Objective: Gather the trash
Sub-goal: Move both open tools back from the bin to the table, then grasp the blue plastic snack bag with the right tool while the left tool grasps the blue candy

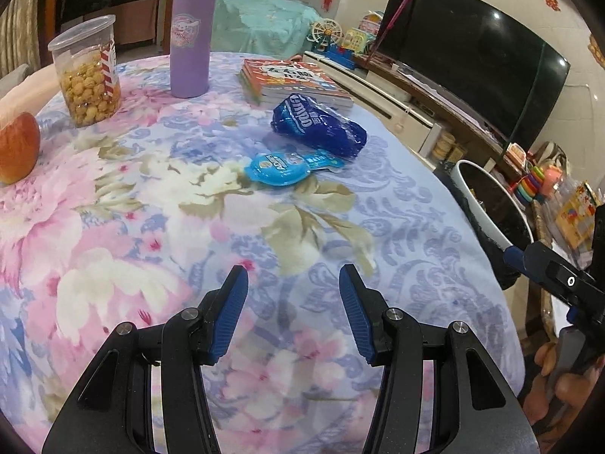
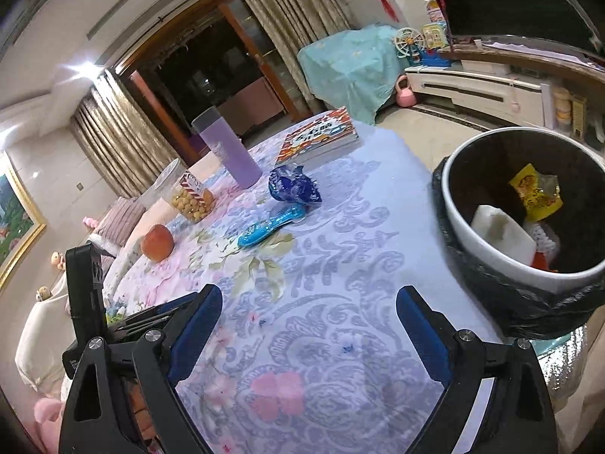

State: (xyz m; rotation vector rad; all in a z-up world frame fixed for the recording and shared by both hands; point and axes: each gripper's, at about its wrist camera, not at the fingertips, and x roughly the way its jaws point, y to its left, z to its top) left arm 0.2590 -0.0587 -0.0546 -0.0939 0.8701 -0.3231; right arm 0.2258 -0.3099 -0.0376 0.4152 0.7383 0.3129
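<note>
A crumpled dark blue snack bag lies on the floral tablecloth in front of the books. A light blue flat wrapper lies just nearer. My left gripper is open and empty, low over the cloth, well short of both. My right gripper is open and empty over the table's right part. A white trash bin lined with a black bag stands beside the table's right edge and holds a yellow wrapper and white trash.
On the table stand a purple bottle, a clear snack jar, an apple and a stack of books. A TV and cabinet are at right.
</note>
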